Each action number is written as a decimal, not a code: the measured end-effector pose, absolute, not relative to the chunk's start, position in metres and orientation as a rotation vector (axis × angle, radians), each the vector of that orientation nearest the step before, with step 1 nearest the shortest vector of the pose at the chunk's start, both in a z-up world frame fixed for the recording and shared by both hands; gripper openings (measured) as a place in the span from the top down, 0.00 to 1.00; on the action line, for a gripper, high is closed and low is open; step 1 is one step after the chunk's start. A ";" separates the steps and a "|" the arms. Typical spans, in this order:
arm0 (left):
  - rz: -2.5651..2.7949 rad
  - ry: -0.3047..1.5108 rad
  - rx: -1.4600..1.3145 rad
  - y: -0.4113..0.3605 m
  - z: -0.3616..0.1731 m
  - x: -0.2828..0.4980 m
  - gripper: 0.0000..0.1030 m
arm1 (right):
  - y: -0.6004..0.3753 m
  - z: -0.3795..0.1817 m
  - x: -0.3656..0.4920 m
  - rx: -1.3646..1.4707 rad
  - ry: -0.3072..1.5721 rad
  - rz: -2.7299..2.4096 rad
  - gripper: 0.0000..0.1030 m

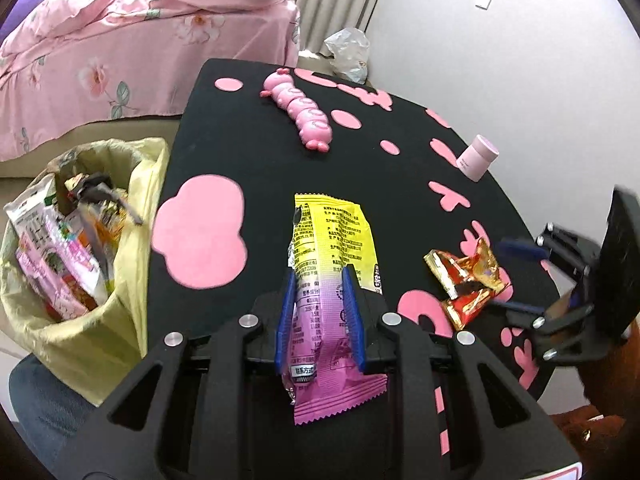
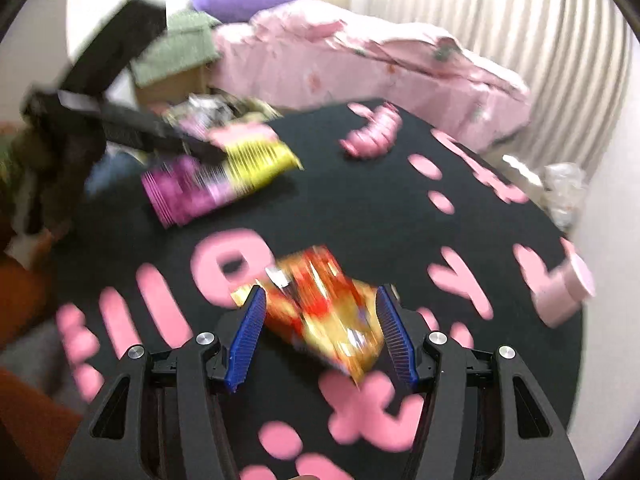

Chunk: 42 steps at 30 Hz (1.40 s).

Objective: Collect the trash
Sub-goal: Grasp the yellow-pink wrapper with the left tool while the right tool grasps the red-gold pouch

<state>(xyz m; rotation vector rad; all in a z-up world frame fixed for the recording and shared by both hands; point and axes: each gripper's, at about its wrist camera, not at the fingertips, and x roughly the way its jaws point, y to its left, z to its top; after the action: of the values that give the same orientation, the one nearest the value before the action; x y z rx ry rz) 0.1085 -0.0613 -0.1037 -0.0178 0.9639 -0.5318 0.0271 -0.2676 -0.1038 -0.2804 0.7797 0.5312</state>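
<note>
**Two wrappers, two tools, one bin at the worktop's edge**

The left tool (image 1: 319, 280) is clenched on the yellow-and-pink wrapper (image 1: 332, 248), blue pads pinching its pink lower half while the yellow end fans out ahead toward 12 o'clock. It looks like thin, crinkly film: near weightless, floppy, likely slick, so a mid-body pinch like this one should hold, with the free end drooping once lifted. Over on the right, the right tool (image 2: 320, 300) is spread wide, its fingers either side of the red-and-gold wrapper (image 2: 320, 304), not yet closed on it. That one is crumpled foil, stiff in its creases but springy; it may skate on the cloth, so squeezing across the bunched middle seems the better bet than chasing a corner. The right view is smeared by motion, so contact there is hard to call.

Outward now: the black worktop (image 1: 248, 128) with pink shapes. The trash bin (image 1: 132, 288), yellow-lined and already heaped, sits off the worktop edge at 9 o'clock of the left tool; the path there looks open. At 12 o'clock lies a pink caterpillar toy (image 1: 298, 110), at 2 o'clock a pink cup (image 1: 478, 157) near the far rim, both well apart from the wrappers. The right tool works close to the near edge.
</note>
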 end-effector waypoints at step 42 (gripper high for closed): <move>-0.551 0.922 0.016 -0.053 -0.098 0.071 0.57 | -0.365 -0.100 0.007 0.072 0.804 0.497 0.48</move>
<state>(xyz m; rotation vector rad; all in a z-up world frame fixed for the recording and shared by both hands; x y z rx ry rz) 0.0708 -0.0534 -0.0976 0.0157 0.9224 -0.5508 0.0072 -0.3651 -0.0997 0.0724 0.8044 0.4974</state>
